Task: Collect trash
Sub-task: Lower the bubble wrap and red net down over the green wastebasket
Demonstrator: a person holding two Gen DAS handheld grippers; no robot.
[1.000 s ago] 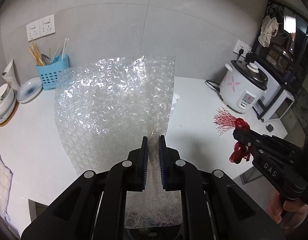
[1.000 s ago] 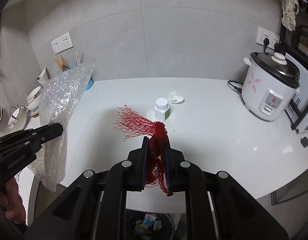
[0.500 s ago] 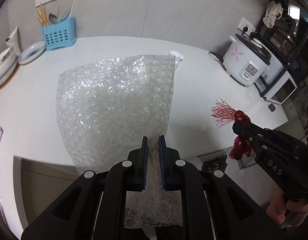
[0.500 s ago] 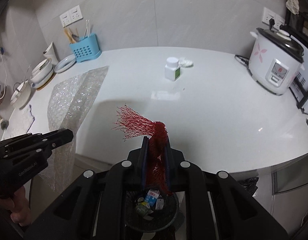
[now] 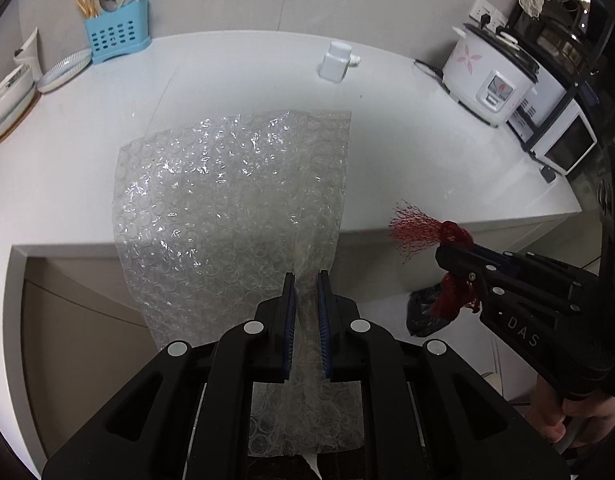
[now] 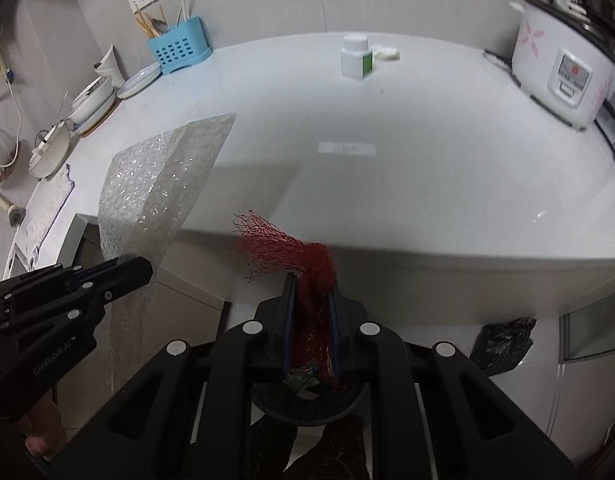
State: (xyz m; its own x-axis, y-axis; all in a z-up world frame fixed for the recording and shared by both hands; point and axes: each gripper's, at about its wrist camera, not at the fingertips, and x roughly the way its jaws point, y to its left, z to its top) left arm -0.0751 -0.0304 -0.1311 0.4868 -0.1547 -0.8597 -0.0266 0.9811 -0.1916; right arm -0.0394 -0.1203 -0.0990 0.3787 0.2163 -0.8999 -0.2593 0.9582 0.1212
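Left wrist view: left gripper (image 5: 306, 292) pinches a sheet of bubble wrap (image 5: 231, 208) between its blue-padded jaws; the sheet fans upward and to the left of the jaws and also trails down below them. Sheet hangs in front of the edge of the white countertop (image 5: 447, 152), clear of the surface. To the right, the right gripper (image 5: 453, 258) is clamped on a bunch of red mesh netting (image 5: 419, 232); frayed end sticks out above the jaws, a clump hangs below. A hand (image 5: 567, 420) grips its handle at lower right. On the counter: white pill bottle (image 5: 334, 62) at the back, rice cooker (image 5: 493, 80) at right, blue utensil caddy (image 5: 117, 34) at back left, stacked dishes (image 5: 11, 92) at far left. A black bag (image 5: 423, 312) sits low beyond the counter edge.

Right wrist view: right gripper (image 6: 311, 304) jaws nearly closed on the red mesh netting (image 6: 283, 246), which passes between the pads and spreads to the upper left. Directly below the jaws, a round dark trash bin (image 6: 307, 400) with scraps inside, partly hidden by the gripper body. Left gripper (image 6: 141, 270) at left, jaws pressed on the bubble wrap (image 6: 159, 184), sheet standing up in front of the counter edge. Pill bottle (image 6: 356, 58) with green label stands beside a small crumpled white wad (image 6: 385, 53) at the back of the countertop (image 6: 387, 184). Rice cooker (image 6: 563, 76) at right. Black bag (image 6: 503, 344) on the floor, lower right.
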